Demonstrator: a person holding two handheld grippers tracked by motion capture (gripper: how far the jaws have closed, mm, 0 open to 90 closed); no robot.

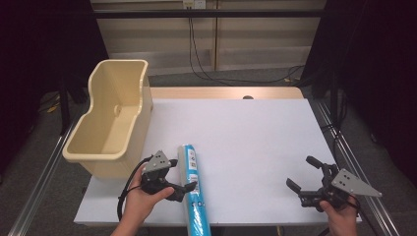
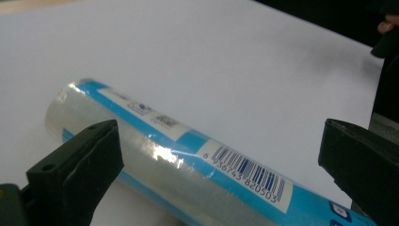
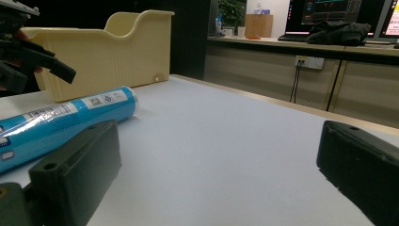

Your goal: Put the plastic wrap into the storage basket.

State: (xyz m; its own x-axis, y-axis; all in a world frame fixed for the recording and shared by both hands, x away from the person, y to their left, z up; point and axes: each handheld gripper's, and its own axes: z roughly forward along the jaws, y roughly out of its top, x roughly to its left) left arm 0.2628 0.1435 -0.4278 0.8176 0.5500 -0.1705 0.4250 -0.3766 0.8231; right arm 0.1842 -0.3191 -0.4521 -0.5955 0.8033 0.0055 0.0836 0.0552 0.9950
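While left gripper (image 1: 183,186) straddles blue wrapped roll (image 1: 193,189), jaws wide, ungripped, we judge closing next; right gripper (image 1: 304,184) open, empty.

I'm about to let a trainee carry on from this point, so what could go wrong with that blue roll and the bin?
1. The blue roll is round, shrink-wrapped and glossy; the open left gripper could nudge it so it rolls, or slip on it when closing.
2. Its near end overhangs the table edge, so a push might tip it off.
3. It is long; lifted near one end it may sag and catch the rim of the beige bin.
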